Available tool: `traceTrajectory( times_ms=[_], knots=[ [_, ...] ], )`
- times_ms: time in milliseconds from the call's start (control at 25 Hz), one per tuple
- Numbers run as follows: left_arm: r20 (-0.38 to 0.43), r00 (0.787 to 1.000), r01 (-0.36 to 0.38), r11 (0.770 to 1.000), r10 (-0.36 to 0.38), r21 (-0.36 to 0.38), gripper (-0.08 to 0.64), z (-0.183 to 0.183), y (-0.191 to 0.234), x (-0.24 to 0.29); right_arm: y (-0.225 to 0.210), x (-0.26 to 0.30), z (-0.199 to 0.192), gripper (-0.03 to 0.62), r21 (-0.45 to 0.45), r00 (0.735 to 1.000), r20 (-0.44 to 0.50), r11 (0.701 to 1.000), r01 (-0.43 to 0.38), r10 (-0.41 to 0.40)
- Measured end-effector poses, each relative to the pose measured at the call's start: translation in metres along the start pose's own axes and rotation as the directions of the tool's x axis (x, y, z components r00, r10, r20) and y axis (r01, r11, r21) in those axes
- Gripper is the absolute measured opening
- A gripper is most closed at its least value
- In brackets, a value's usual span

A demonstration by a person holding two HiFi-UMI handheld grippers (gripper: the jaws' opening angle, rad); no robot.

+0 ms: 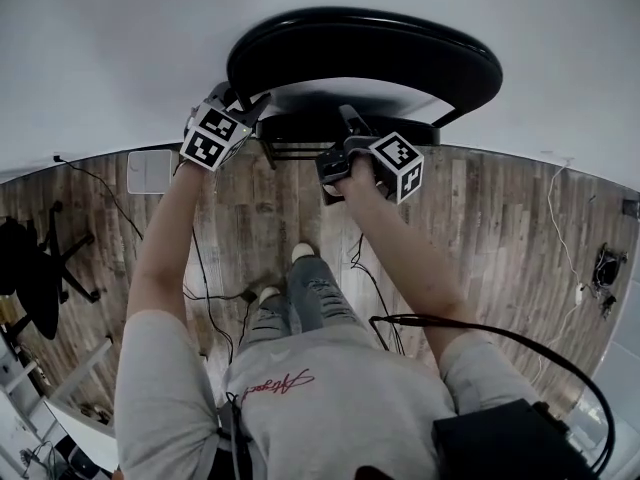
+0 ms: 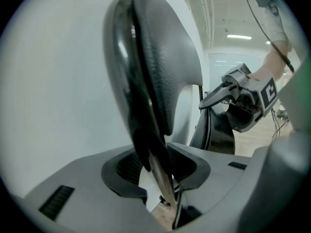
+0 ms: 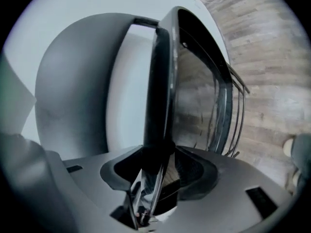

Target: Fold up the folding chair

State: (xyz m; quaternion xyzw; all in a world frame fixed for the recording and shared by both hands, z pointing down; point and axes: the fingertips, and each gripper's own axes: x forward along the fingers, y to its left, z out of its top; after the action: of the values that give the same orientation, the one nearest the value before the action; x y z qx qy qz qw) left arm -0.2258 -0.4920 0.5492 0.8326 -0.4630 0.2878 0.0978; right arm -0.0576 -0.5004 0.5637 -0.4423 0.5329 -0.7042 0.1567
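Position of the folding chair: it stands directly ahead of me against the white wall, on the wood floor. Both grippers are at its near upper edge.

Left gripper: located at the chair's left end. In the left gripper view, the chair's thin edge runs straight up from between the jaws of this gripper. The jaws stand slightly apart. A strip of light shows beside the edge, so the pads are not clamped on it.

Right gripper: located near the middle of the edge. In the right gripper view, a black bar of the chair passes between the jaws of this gripper. The jaws are parted wider, with floor visible through the gap on one side.

Arm pose: both forearms reach forward, extended, with the grippers angled downward toward the chair.

Appearance of the chair: black throughout. It has a rounded, grain-textured padded panel lying close against a glossy second panel, and thin wire rungs on the floor side.
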Motion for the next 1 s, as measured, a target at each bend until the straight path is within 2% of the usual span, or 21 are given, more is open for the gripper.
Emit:
traceTrajectory(
  times_ms=[40,120,200,280,360,440,520,560,600,640,680,720,760,800,920,1000],
  knots=[
    [-0.002,1.000,0.009,0.999,-0.010,-0.034,0.145,-0.003,0.002,-0.005,0.003,0.000,-0.003,0.195,-0.074,1.000,-0.011,0.997,-0.013,0.012],
    [0.013,1.000,-0.005,0.993,0.007,-0.116,0.211,-0.009,0.009,-0.017,0.007,-0.001,-0.009,0.218,-0.228,0.999,-0.051,0.973,-0.030,0.019],
    [0.037,0.998,-0.049,0.980,0.058,-0.195,0.265,-0.014,0.017,-0.029,0.012,-0.003,-0.013,0.230,-0.348,0.996,-0.082,0.936,-0.052,0.025],
    [0.069,0.990,-0.102,0.956,0.126,-0.274,0.276,-0.021,0.021,-0.041,0.017,-0.007,-0.019,0.230,-0.465,0.995,-0.093,0.882,-0.084,0.045],
    [0.116,0.970,-0.156,0.911,0.215,-0.382,0.276,-0.031,0.023,-0.057,0.016,-0.016,-0.028,0.230,-0.571,0.993,-0.100,0.814,-0.106,0.059],
    [0.157,0.932,-0.216,0.848,0.327,-0.484,0.276,-0.041,0.027,-0.078,0.012,-0.028,-0.035,0.229,-0.664,0.993,-0.093,0.739,-0.115,0.071],
    [0.208,0.882,-0.253,0.797,0.424,-0.549,0.276,-0.042,0.022,-0.103,0.013,-0.047,-0.041,0.229,-0.766,0.993,-0.073,0.632,-0.115,0.092],
    [0.245,0.860,-0.249,0.787,0.448,-0.565,0.276,-0.036,0.013,-0.115,0.018,-0.060,-0.045,0.227,-0.820,0.990,-0.065,0.559,-0.123,0.122],
    [0.287,0.841,-0.234,0.786,0.459,-0.572,0.276,-0.027,-0.001,-0.125,0.029,-0.076,-0.050,0.221,-0.871,0.984,-0.062,0.471,-0.136,0.169],
    [0.328,0.824,-0.214,0.790,0.462,-0.575,0.276,-0.018,-0.016,-0.135,0.042,-0.093,-0.057,0.150,-0.915,0.973,-0.064,0.377,-0.146,0.223],
    [0.365,0.809,-0.193,0.794,0.461,-0.576,0.275,-0.008,-0.034,-0.144,0.056,-0.111,-0.064,0.033,-0.946,0.960,-0.068,0.289,-0.149,0.272],
    [0.395,0.796,-0.173,0.797,0.459,-0.578,0.275,0.000,-0.053,-0.153,0.068,-0.129,-0.071,0.031,-0.964,0.947,-0.074,0.220,-0.148,0.312],
    [0.421,0.785,-0.155,0.802,0.455,-0.577,0.272,0.008,-0.071,-0.164,0.079,-0.148,-0.079,0.031,-0.974,0.935,-0.077,0.173,-0.144,0.346],
    [0.446,0.774,-0.139,0.807,0.450,-0.573,0.259,0.016,-0.088,-0.176,0.089,-0.166,-0.087,0.031,-0.980,0.925,-0.074,0.143,-0.136,0.374],
    [0.531,0.731,-0.088,0.832,0.427,-0.548,0.150,0.045,-0.132,-0.217,0.111,-0.218,-0.108,0.028,-0.993,0.900,-0.046,0.077,-0.088,0.433],
    [0.573,0.717,-0.056,0.852,0.396,-0.520,0.119,0.061,-0.159,-0.245,0.119,-0.253,-0.126,0.028,-0.998,0.887,-0.030,0.037,-0.053,0.461]
  ],
)
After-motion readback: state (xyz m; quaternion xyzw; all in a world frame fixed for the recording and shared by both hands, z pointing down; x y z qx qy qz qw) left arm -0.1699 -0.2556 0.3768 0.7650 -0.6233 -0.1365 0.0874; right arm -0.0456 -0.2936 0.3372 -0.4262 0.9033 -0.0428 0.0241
